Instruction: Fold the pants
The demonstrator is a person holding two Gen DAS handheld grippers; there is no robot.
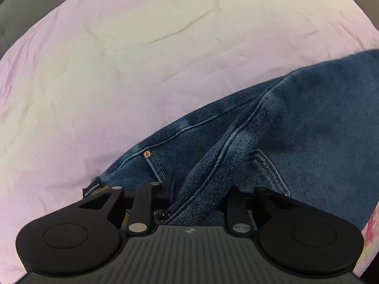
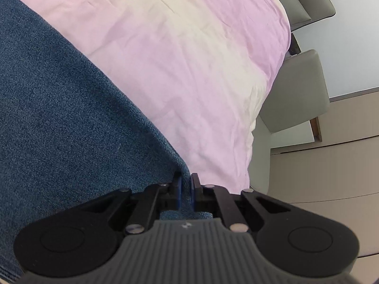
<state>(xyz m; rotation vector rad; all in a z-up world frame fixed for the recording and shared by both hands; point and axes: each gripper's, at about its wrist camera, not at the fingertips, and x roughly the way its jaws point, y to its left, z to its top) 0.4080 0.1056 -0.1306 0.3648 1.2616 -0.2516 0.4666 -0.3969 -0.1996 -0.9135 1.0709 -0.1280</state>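
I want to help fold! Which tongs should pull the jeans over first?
Right. The right tongs are shut on the edge of the jeans; the left tongs sit open around the waistband, gripping nothing yet.

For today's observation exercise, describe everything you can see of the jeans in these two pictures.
The jeans are dark blue denim with lighter stitched seams, a copper rivet at a pocket corner and a black label at the waist end. They lie bunched and creased on a pale pink sheet. The left gripper is at the waist end, fabric between its spread fingers. The right gripper pinches an edge of the cloth.
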